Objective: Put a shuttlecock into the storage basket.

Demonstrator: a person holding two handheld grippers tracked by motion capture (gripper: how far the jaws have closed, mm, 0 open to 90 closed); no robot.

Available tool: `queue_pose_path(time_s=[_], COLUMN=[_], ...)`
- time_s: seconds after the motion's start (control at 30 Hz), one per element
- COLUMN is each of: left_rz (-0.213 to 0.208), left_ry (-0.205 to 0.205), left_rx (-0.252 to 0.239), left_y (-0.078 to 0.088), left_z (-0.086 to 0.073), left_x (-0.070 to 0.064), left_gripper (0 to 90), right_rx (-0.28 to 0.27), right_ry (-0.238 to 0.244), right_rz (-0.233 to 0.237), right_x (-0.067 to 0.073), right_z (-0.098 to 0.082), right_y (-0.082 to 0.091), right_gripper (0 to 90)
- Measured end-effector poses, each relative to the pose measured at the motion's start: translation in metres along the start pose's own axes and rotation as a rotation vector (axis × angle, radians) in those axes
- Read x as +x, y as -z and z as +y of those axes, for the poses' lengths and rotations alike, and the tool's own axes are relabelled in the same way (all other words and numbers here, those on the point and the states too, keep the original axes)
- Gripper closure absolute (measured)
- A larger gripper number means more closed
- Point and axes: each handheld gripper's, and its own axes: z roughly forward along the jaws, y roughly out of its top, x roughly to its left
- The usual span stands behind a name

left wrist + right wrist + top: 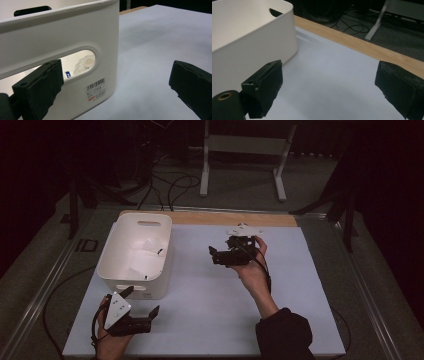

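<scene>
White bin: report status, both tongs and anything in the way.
Left tongs open, empty, at the near handle slot of the white bin. Right tongs open, empty, beside the bin over the white mat. White packets inside. Nothing between tongs and bin.

A white plastic bin point(136, 270) with oval handle slots stands upright at the table's left, holding crumpled white items, barcode label on its near wall
</scene>
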Motion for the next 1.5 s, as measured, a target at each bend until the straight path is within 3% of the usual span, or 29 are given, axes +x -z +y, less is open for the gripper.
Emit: queue_pose_path(time_s=[0.3,0.53,0.63,0.77,0.97,1.0,1.1,1.3,1.5], left_rz=[0.003,0.006,0.009,0.012,0.018,0.02,0.023,0.036,0.055], left_ry=[0.001,0.005,0.006,0.014,0.02,0.024,0.035,0.051,0.07], left_rx=[0.002,-0.001,-0.002,-0.007,-0.012,-0.013,-0.023,-0.037,-0.059], left_y=[-0.001,-0.001,0.0,0.0,0.001,0.002,0.004,0.006,0.01], left_z=[0.0,0.0,0.0,0.0,0.0,0.0,0.0,0.0,0.0], left_x=[0.0,0.0,0.001,0.001,0.002,0.003,0.005,0.008,0.014], left_gripper=[0.0,0.0,0.0,0.0,0.0,0.0,0.0,0.0,0.0], right_rx=[0.009,0.049,0.028,-0.001,-0.016,-0.032,-0.054,-0.107,-0.181], right_ry=[-0.062,-0.088,-0.116,-0.092,-0.112,-0.12,-0.103,-0.11,-0.068], right_rz=[-0.036,-0.083,-0.085,-0.135,-0.146,-0.15,-0.167,-0.162,-0.133], right_x=[-0.023,-0.038,-0.044,-0.047,-0.055,-0.059,-0.061,-0.064,-0.057], right_z=[-0.03,-0.06,-0.069,-0.079,-0.1,-0.11,-0.121,-0.141,-0.157], right_y=[0.018,0.033,0.044,0.061,0.073,0.079,0.084,0.096,0.108], right_gripper=[7.9,7.9,7.9,7.9,8.0,8.0,7.9,7.9,8.0])
